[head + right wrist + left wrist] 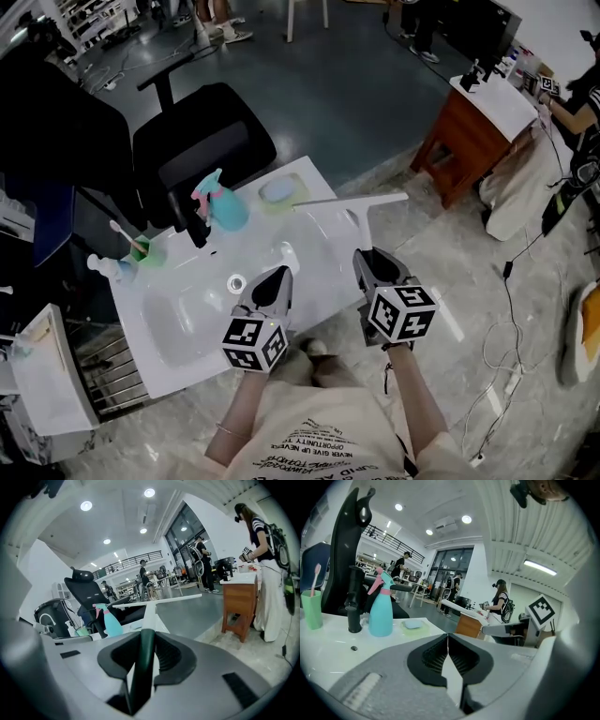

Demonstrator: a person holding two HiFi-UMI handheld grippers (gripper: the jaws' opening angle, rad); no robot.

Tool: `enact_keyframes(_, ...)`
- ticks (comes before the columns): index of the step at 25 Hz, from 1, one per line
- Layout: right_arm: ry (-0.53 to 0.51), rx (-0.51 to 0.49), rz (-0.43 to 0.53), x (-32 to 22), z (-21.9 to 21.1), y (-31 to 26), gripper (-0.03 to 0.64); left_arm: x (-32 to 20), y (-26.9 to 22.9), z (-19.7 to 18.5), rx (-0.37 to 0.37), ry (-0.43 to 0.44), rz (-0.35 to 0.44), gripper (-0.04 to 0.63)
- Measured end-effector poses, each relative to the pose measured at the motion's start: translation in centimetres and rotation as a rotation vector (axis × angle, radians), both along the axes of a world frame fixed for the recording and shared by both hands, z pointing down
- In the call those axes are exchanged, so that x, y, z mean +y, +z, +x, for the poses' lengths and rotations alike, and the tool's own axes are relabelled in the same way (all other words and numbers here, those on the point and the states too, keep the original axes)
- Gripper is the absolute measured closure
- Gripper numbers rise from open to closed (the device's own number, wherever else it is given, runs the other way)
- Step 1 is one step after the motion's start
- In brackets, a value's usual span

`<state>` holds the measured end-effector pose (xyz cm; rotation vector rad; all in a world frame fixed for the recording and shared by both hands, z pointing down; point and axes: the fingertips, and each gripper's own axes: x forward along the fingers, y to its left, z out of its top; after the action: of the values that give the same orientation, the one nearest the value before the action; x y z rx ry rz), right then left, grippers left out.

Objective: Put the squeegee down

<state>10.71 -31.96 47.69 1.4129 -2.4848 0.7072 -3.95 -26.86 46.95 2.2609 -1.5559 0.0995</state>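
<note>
White washbasin counter [323,246] fills the middle of the head view, its bowl to the left and a flat bare stretch to the right. A black office chair [202,141] stands behind it and a wooden desk [464,131] well off to the right.

The squeegee [360,217] is in the air, carried by the right gripper [373,255]. That gripper's own view shows its jaws closed on the dark green handle [142,660], with the pale stem running straight out from the fingertips. So the long axis points away from the person, and the blade lies crosswise at the far end. In the head view the blade spans from near the soap dish [278,192] out past the counter's right edge, partly above the floor.

The left gripper [275,274] is just beside the right one, over the counter's front. Its jaws are pressed together with nothing between them [448,644].

My guess is that the set-down turns on lowering the squeegee along the line it already points. The bare counter lies directly under the handle and ahead of the right gripper, which is the only hand involved.

Things to clear sit to the left of that patch:
- the teal spray bottle [225,204]
- the black faucet [192,223]
- the green cup [145,251] with its toothbrush

The soap dish is the nearest of these to the blade's left tip and looks the likeliest to be knocked.
</note>
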Motion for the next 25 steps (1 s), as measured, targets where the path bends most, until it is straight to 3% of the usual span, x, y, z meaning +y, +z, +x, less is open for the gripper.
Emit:
enact_keyframes(13, -0.058, 0.147, -0.125, -4.4, -1.9, 5.5, 0.522, -3.2, 4.9, 0.4, 0.021, 0.058, -0.158, 0.572)
enact_keyframes(25, -0.107, 0.264, -0.238, -5.9, -2.7, 9.4, 0.522, -4.9, 8.1, 0.6, 0.051, 0.085, -0.238, 0.572)
